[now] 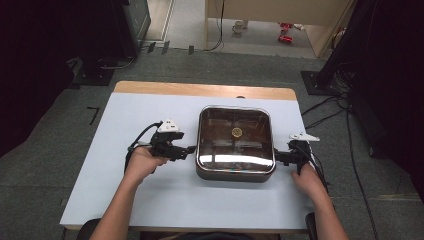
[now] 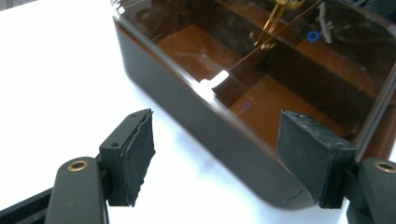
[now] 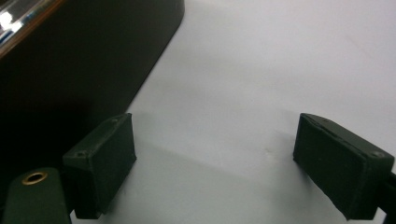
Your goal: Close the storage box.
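Note:
A dark brown square box point(image 1: 235, 170) with a clear tinted lid and a small gold knob point(image 1: 236, 132) stands in the middle of the pale table point(image 1: 150, 195). My left gripper point(image 1: 191, 149) lies level at the box's left side, jaws open, nothing between them. In the left gripper view the box's rounded corner point(image 2: 210, 126) sits just beyond the open left gripper point(image 2: 224, 158), and inner compartments show through the lid. My right gripper point(image 1: 276, 157) is at the box's right side, open. In the right gripper view the box wall point(image 3: 79, 60) is beside one pad of the right gripper point(image 3: 215, 168).
A wooden strip point(image 1: 200, 90) runs along the table's far edge. Grey carpet surrounds the table, with cables point(image 1: 325, 107) on the floor at the right and dark equipment stands point(image 1: 107, 62) at the back left. Bare tabletop lies left and in front of the box.

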`<state>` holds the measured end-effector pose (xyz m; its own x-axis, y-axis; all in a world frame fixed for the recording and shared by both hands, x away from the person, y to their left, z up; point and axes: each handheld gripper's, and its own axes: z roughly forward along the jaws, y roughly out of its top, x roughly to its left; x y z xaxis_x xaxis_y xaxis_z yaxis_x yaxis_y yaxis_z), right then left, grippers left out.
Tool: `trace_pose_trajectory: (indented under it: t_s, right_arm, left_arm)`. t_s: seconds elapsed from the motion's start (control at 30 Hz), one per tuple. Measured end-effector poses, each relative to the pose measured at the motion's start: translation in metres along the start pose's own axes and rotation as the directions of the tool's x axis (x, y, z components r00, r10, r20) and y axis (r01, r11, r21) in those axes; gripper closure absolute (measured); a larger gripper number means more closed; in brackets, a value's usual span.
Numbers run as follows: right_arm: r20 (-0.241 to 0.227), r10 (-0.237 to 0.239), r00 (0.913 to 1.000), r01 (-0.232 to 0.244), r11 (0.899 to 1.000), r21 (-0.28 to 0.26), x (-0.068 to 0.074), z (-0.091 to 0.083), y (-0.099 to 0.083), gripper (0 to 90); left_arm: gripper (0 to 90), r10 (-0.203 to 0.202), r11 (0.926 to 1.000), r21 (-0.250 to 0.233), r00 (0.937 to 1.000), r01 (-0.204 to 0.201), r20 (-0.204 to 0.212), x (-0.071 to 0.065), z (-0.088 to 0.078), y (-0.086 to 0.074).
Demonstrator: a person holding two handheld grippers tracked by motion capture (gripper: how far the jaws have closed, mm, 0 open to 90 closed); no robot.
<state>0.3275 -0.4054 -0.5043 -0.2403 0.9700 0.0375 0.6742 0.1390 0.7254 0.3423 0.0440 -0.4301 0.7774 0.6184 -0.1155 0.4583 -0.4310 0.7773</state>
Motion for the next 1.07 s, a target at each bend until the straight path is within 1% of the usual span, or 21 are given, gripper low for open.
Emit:
trace_pose_trajectory:
  t_s: [0.1, 0.17, 0.27, 0.37, 0.43, 0.47, 0.5, 0.6, 0.67, 0.7, 0.77, 0.83, 0.87, 0.9, 0.97, 1.0, 1.07]
  right_arm:
    - [0.000, -0.001, 1.0000, 0.001, 1.000, 0.000, 0.000, 0.000, 0.000, 12.4]
    - [0.000, -0.001, 1.0000, 0.001, 1.000, 0.000, 0.000, 0.000, 0.000, 12.4]
    - [0.000, -0.001, 1.0000, 0.001, 1.000, 0.000, 0.000, 0.000, 0.000, 12.4]
    - [0.000, -0.001, 1.0000, 0.001, 1.000, 0.000, 0.000, 0.000, 0.000, 12.4]
    - [0.000, 0.000, 1.0000, 0.000, 1.000, -0.001, 0.000, 0.000, 0.000, 12.4]
    - [0.000, 0.000, 1.0000, 0.000, 1.000, 0.000, 0.000, 0.000, 0.000, 12.4]
    - [0.000, 0.000, 1.0000, 0.000, 1.000, -0.001, 0.000, 0.000, 0.000, 12.4]
    - [0.000, 0.000, 1.0000, 0.000, 1.000, -0.001, 0.000, 0.000, 0.000, 12.4]
    - [0.000, 0.000, 1.0000, 0.000, 1.000, -0.001, 0.000, 0.000, 0.000, 12.4]
    - [0.000, 0.000, 1.0000, 0.000, 1.000, -0.001, 0.000, 0.000, 0.000, 12.4]
    - [0.000, 0.000, 1.0000, 0.000, 1.000, -0.001, 0.000, 0.000, 0.000, 12.4]
    - [0.000, 0.000, 1.0000, 0.000, 1.000, -0.001, 0.000, 0.000, 0.000, 12.4]
    - [0.000, 0.000, 1.0000, 0.000, 1.000, -0.001, 0.000, 0.000, 0.000, 12.4]
    - [0.000, 0.000, 1.0000, 0.000, 1.000, -0.001, 0.000, 0.000, 0.000, 12.4]
    - [0.000, 0.000, 1.0000, 0.000, 1.000, -0.001, 0.000, 0.000, 0.000, 12.4]
    - [0.000, 0.000, 1.0000, 0.000, 1.000, 0.000, 0.000, 0.000, 0.000, 12.4]
    - [0.000, 0.000, 1.0000, 0.000, 1.000, -0.001, 0.000, 0.000, 0.000, 12.4]
  left_arm:
    - [25.6, -0.001, 1.0000, 0.000, 0.9993, 0.001, -0.037, 0.005, -0.002, -0.012]
    - [25.2, -0.010, 0.9999, 0.008, 0.9982, 0.011, -0.059, 0.008, -0.002, -0.020]
    - [25.2, -0.035, 0.9989, 0.027, 0.9954, 0.038, -0.089, 0.011, -0.002, -0.033]
    - [25.1, -0.045, 0.9978, 0.044, 0.9927, 0.050, -0.112, 0.012, -0.002, -0.043]
    - [25.1, -0.060, 0.9962, 0.056, 0.9916, 0.067, -0.114, 0.012, -0.001, -0.050]
    - [25.1, -0.073, 0.9946, 0.066, 0.9914, 0.080, -0.108, 0.012, 0.000, -0.053]
    - [25.0, -0.077, 0.9936, 0.074, 0.9914, 0.085, -0.107, 0.012, 0.000, -0.055]
    - [25.0, -0.070, 0.9904, 0.111, 0.9912, 0.083, -0.112, 0.012, 0.004, -0.062]
    - [25.0, -0.078, 0.9874, 0.128, 0.9900, 0.093, -0.118, 0.012, 0.006, -0.065]
    - [24.9, -0.076, 0.9865, 0.136, 0.9900, 0.092, -0.119, 0.013, 0.007, -0.067]
    - [23.6, -0.063, 0.9886, 0.130, 0.9918, 0.077, -0.112, 0.013, 0.006, -0.068]
    - [23.4, -0.067, 0.9897, 0.119, 0.9919, 0.080, -0.108, 0.013, 0.006, -0.069]
    - [22.6, -0.060, 0.9907, 0.116, 0.9929, 0.072, -0.103, 0.013, 0.006, -0.070]
    - [21.4, -0.043, 0.9916, 0.117, 0.9942, 0.055, -0.099, 0.012, 0.007, -0.071]
    - [19.4, -0.015, 0.9923, 0.121, 0.9947, 0.027, -0.102, 0.010, 0.008, -0.072]
    - [18.7, -0.008, 0.9922, 0.123, 0.9947, 0.020, -0.103, 0.010, 0.008, -0.072]
    - [18.4, -0.009, 0.9921, 0.123, 0.9948, 0.022, -0.102, 0.010, 0.008, -0.072]
